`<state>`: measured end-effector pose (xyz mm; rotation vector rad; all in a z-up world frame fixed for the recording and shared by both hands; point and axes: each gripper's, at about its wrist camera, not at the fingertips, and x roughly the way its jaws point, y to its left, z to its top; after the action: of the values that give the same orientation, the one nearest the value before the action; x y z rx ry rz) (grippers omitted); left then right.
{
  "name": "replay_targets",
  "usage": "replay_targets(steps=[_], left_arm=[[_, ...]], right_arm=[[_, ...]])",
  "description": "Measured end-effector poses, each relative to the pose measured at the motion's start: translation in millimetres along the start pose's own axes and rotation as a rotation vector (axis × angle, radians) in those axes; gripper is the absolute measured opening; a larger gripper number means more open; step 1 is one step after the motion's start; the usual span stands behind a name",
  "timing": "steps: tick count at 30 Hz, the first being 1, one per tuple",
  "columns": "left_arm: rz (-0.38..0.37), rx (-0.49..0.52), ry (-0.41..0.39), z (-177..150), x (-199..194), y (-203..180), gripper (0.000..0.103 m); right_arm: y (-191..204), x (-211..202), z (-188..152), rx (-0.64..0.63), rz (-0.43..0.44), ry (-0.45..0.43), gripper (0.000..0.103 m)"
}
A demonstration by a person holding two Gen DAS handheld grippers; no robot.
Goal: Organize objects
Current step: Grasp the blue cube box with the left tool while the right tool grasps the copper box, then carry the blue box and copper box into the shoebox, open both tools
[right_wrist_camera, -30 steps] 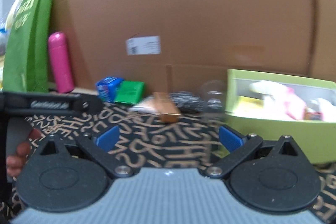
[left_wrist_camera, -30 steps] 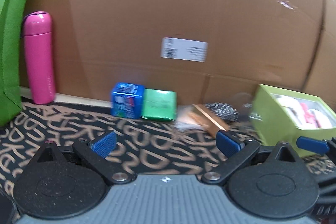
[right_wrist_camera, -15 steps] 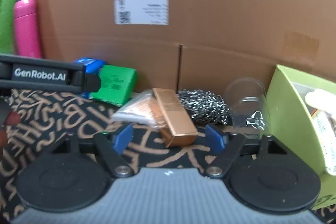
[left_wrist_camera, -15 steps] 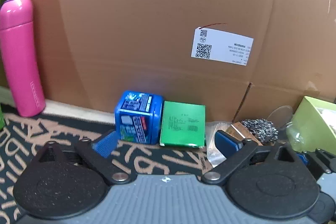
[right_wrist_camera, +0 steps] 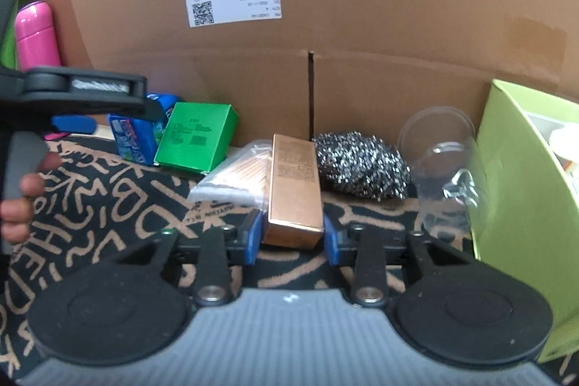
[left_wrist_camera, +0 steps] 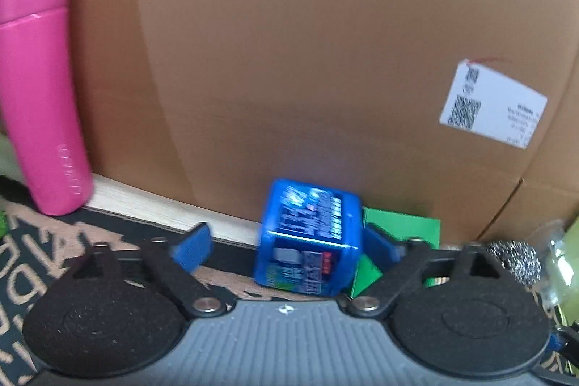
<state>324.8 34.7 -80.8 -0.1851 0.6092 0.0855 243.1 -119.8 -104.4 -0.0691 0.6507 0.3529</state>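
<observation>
In the left wrist view my left gripper is open around a blue printed box; its right pad touches the box's right side, between it and a green box, while the left pad stands apart. In the right wrist view my right gripper has narrowed onto the near end of a copper-coloured box, both pads at its sides. The blue box and green box show there at left, with the left gripper's body in front of them.
A pink bottle stands at left against the cardboard wall. A clear bag, steel scourer, clear plastic cup and lime-green box with items lie on the patterned mat.
Both grippers moved forward. The left one reached the blue box and straddles it. The right one closed in around the copper box's near end.
</observation>
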Motion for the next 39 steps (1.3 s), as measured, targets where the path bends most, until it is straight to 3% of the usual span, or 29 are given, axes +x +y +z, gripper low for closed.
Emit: replay_targets(steps=[1, 5, 12, 17, 20, 28, 30, 34, 39], left_arm=[[-0.030, 0.013, 0.017, -0.4, 1.5, 0.7, 0.064], [-0.036, 0.048, 0.022, -10.6, -18.8, 1.1, 0.063], [-0.119, 0.116, 0.096, -57.2, -100.9, -3.2, 0.062], [-0.127, 0.127, 0.074, -91.1, -137.6, -12.1, 0.064], [-0.060, 0.134, 0.064, -97.2, -134.1, -17.9, 0.075], [0.008, 0.168, 0.065, -88.5, -116.5, -22.0, 0.077], [-0.015, 0.192, 0.080, -88.2, -111.8, -24.0, 0.061], [-0.047, 0.191, 0.095, -86.0, -117.7, -28.3, 0.060], [-0.142, 0.206, 0.056, -75.1, -140.8, -55.9, 0.060]], right_arm=[[-0.1, -4.1, 0.0, 0.002, 0.003, 0.000, 0.034], [-2.2, -31.0, -10.1, 0.015, 0.029, 0.007, 0.034], [-1.9, -85.6, -43.7, 0.029, 0.087, 0.040, 0.034], [6.6, -103.7, -57.7, -0.022, 0.094, 0.064, 0.034], [9.3, -102.5, -57.3, -0.028, 0.087, 0.077, 0.036], [11.3, -83.9, -51.3, -0.004, 0.087, 0.075, 0.037], [11.5, -82.7, -52.2, -0.006, 0.082, 0.070, 0.032], [9.0, -92.3, -56.2, -0.005, 0.098, 0.059, 0.031], [-8.5, -126.7, -47.0, 0.009, 0.086, -0.028, 0.031]])
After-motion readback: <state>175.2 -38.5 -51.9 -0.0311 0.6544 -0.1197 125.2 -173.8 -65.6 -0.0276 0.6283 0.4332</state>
